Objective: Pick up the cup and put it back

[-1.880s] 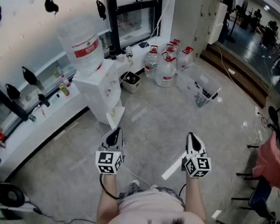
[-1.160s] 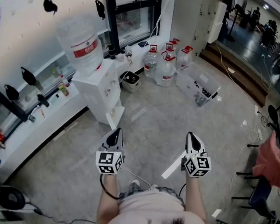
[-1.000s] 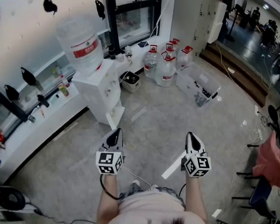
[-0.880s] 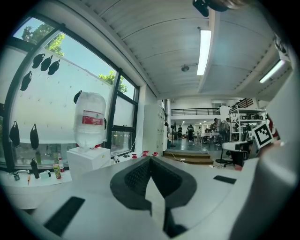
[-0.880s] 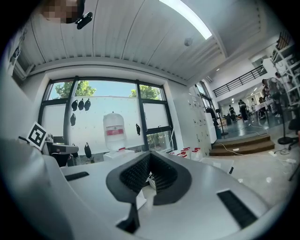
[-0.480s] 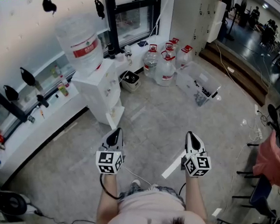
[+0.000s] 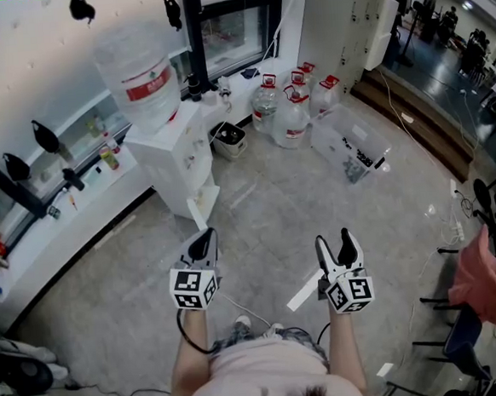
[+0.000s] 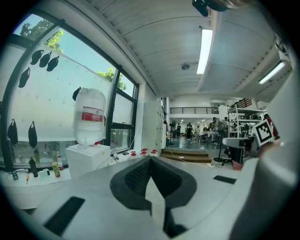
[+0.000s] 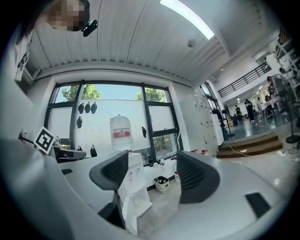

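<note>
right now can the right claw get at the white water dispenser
Probably not yet: the right claw, whose jaws have just been opening with nothing between them, faces the white water dispenser across open grey floor. Nothing blocks the way, but it looks out of reach.

Count from head view unless noted.
- Grippers: 2, the left gripper and the right gripper.
- Marker cubes: 2, one per gripper.
- Water dispenser: 1, with 1 inverted bottle on top.
- Red-capped water jugs on the floor by the window: at least 4. They overlap, so I can't fix it tighter.
- Small bin: 1.
- Clear plastic crate: 1.
- White strip on the floor: 1.
- Pink cloth: 1.
- Dark decals on the window glass: 7 in the left gripper view.
- Ceiling light strips: 2 in the same view.
</note>
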Available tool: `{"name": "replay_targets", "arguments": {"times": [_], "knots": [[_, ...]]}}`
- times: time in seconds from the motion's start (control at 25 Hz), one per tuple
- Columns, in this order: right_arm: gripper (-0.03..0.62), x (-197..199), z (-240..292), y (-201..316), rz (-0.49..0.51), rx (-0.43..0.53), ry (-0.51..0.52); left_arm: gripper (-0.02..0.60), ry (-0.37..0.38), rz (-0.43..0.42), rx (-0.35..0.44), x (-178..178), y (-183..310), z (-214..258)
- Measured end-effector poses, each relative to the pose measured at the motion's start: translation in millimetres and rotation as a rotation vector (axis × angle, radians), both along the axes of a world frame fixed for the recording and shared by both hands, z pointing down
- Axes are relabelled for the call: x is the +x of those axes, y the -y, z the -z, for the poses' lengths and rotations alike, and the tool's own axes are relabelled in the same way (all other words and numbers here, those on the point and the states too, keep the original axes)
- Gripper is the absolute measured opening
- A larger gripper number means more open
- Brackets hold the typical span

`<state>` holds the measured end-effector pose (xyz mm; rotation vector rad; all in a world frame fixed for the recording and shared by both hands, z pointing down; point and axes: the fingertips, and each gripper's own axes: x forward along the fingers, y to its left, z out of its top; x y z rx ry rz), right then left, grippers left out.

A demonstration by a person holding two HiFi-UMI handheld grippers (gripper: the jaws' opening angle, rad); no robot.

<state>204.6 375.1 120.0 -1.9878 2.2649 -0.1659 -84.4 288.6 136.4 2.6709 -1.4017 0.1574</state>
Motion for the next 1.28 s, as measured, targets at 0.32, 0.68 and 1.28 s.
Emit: {"name": "replay_targets", "arguments": {"times": [0.32,0.68,1.28], "knots": [[0.457,-10,-3,9,-0.013,-0.007,0.021,0.026,-0.005,-0.006,-0.013,-11,10,-3],[0.468,-25,-8,24,-0.044,-0.016,0.018,0.025,-0.003,-0.043,-0.021,-20,31,-9],[0.468,-40,-32,62,-0.02,-0.037,0.011,0.026,-0.008,-0.051,-0.035,-25,67,-30]]}}
